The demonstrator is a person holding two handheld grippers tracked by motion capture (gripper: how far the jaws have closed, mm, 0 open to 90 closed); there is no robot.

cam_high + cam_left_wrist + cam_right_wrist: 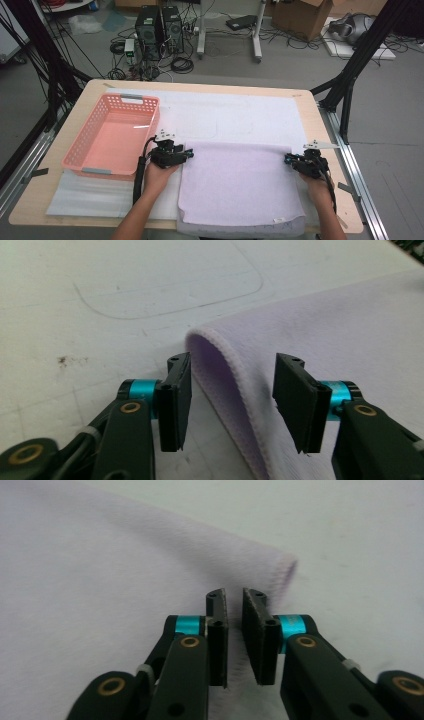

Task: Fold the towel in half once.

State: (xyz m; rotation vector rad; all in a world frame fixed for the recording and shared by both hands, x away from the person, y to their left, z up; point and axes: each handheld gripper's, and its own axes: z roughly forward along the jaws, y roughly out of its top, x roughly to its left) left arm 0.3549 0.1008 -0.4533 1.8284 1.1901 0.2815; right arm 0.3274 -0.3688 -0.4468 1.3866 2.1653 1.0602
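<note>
Two grippers work one lilac towel point(240, 185) on the desk point(310, 115) (one pink basket point(112, 135) stands beside). Left gripper point(232, 400) jaws gape, released, around a folded corner. Right gripper point(234, 637) jaws sit nearly clenched over the towel; whether they pinch it I cannot tell.

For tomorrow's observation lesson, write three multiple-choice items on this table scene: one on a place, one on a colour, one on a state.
1. Where does the basket stand?
A. at the table's left side, beside the towel
B. on top of the towel
C. on the floor

2. What colour is the towel?
A. dark green
B. pale lilac
C. bright yellow

3. How do the jaws of the left tool stand?
A. pressed flat together
B. apart, with the towel's edge between them
C. clamped on the basket's rim

Answers:
1 A, since the high view shows it left of the towel on the table.
2 B, plain in all three views.
3 B, since the left gripper view shows a wide gap over the hemmed edge.
</note>
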